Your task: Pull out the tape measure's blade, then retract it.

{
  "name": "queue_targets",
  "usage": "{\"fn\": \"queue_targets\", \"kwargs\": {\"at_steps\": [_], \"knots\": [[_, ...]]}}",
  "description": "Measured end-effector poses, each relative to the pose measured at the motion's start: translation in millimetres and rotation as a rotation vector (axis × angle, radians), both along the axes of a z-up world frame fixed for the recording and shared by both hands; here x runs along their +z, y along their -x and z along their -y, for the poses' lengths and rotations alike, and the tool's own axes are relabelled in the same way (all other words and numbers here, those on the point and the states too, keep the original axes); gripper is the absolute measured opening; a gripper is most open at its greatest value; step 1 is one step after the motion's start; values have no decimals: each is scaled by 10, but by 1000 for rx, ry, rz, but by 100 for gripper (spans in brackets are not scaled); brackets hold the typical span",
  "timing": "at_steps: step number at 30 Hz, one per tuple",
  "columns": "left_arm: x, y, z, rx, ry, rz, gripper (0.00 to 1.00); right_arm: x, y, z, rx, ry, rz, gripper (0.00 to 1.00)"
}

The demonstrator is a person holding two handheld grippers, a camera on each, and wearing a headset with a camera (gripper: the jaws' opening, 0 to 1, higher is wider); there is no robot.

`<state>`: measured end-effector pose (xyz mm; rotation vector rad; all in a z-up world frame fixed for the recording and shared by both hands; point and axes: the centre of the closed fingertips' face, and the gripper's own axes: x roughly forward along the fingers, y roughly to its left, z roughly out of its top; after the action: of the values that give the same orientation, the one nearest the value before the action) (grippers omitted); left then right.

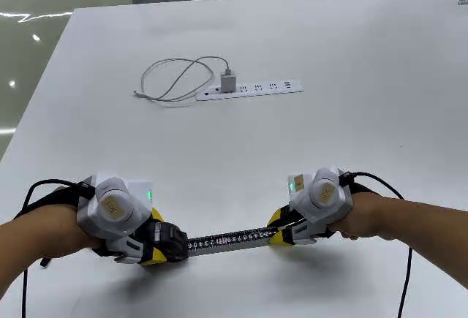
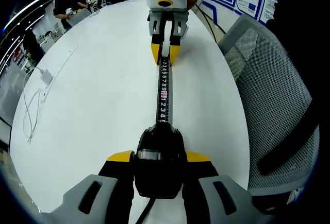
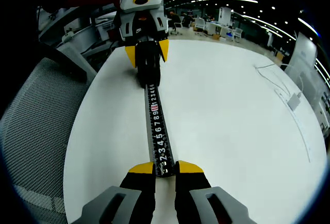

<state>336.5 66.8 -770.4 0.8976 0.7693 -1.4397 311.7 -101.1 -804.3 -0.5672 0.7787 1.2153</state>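
The left claw (image 2: 160, 157) was clamped on the black tape measure case (image 2: 160, 144), its yellow-tipped jaws pressing the case from either side. The case filled the gap between them and sat low against the white table (image 2: 93, 110). From the front of the case the blade (image 2: 162, 92) ran straight ahead of this claw, numbers up, lying on or just above the tabletop. At its far end the right claw (image 2: 165, 54) faced back, its yellow tips drawn in on the blade.

In the right gripper view, the right claw (image 3: 165, 168) was nearly closed, with only a narrow gap between its jaws, and it pinched the free end of the blade (image 3: 156, 126). The blade led directly forward from these jaws to the case, held in the left claw (image 3: 147, 54) opposite. A grey mesh chair (image 3: 36, 121) stood off the table edge to the left of this claw.

In the head view the two claws faced each other near the table's near edge, with the drawn-out blade (image 1: 230, 241) spanning between them. Well beyond them, further across the table, lay a white power strip (image 1: 252, 89) with a charger (image 1: 228, 82) plugged in and a looped cable (image 1: 175, 77) beside it.
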Motion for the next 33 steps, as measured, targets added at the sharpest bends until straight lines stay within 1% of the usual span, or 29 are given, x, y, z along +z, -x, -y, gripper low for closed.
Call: {"fn": "queue_targets", "kwargs": {"at_steps": [22,33], "knots": [[-6,-17,-1,0,3,0,31,-9,24,120,-10,8,-2,9],[-5,-14,-5,0,2,1,31,-10,47,216,-19,13,-4,9]]}}
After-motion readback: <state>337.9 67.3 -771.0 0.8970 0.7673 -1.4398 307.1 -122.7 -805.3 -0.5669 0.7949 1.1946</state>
